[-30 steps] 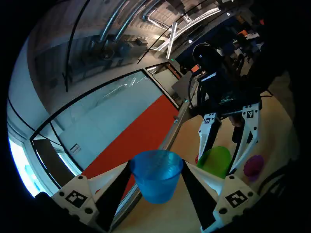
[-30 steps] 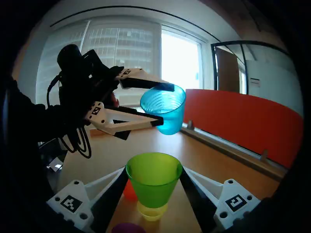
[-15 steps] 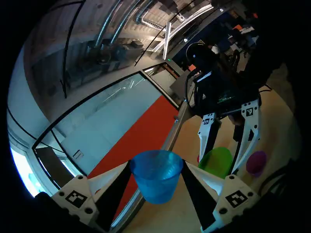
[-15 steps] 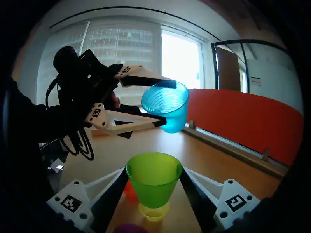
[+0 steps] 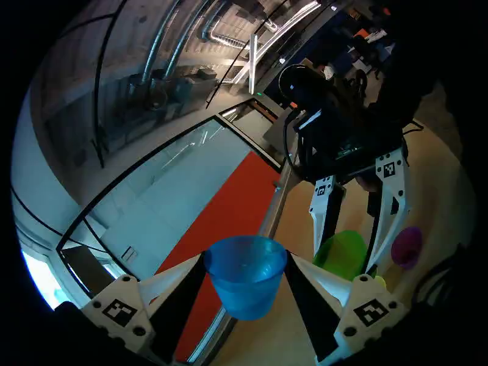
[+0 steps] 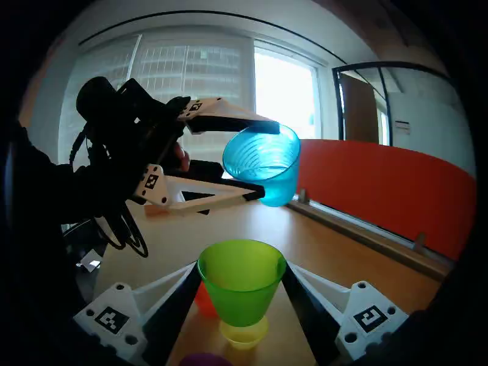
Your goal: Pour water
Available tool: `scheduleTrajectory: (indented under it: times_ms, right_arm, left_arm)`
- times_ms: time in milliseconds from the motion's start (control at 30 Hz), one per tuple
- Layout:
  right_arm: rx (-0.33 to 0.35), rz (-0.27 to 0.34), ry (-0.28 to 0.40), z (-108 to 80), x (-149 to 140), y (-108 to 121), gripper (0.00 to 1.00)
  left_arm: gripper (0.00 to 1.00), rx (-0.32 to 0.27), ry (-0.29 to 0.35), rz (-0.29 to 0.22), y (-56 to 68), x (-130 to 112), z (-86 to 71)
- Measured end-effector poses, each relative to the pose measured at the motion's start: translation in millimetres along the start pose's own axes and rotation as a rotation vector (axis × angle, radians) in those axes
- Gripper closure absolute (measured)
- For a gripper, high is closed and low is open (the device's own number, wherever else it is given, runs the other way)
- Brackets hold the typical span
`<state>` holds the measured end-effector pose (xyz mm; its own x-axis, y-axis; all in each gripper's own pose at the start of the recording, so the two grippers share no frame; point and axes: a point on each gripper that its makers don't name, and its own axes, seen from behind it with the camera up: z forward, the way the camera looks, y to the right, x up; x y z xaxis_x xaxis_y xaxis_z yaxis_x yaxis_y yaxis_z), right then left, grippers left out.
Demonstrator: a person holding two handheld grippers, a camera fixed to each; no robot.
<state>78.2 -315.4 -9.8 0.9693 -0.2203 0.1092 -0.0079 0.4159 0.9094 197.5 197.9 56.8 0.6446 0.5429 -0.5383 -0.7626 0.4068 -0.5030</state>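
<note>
Right gripper view: the left tool, clenched on the blue cup, has raised and tipped it further toward the green cup gripped by the right tool above the bench, so pouring looks imminent.

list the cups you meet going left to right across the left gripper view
blue cup → green cup → purple cup
</note>
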Motion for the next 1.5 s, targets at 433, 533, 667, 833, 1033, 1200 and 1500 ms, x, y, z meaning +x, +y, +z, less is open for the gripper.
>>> scheduleTrajectory:
  times_ms: [433,533,667,833,1033,1200,1500]
  right_arm:
    - [-0.001,-0.001,0.001,1.5,2.8,1.2,0.07]
    - [-0.002,-0.001,0.002,1.5,3.4,1.3,0.07]
    - [-0.002,0.001,0.005,1.7,4.1,1.6,0.07]
    - [-0.003,0.0,0.007,1.5,4.1,2.1,0.07]
    - [-0.003,0.001,0.009,1.1,4.8,2.2,0.07]
    - [-0.002,0.0,0.01,1.5,4.9,2.0,0.07]
    - [-0.003,-0.004,0.01,0.8,5.8,2.3,0.07]
  left_arm:
    - [0.13,0.008,0.003,0.042,-1.0,1.6,1.3]
    - [0.13,0.003,0.004,0.056,0.6,2.4,1.5]
    - [0.13,-0.005,0.005,0.07,2.7,3.0,2.2]
    - [0.12,-0.003,0.008,0.088,2.2,4.7,4.5]
    - [0.13,-0.004,0.008,0.107,2.3,5.1,5.4]
    - [0.12,-0.005,0.01,0.12,2.6,6.7,5.7]
    - [0.12,-0.001,0.009,0.13,2.2,6.2,4.6]
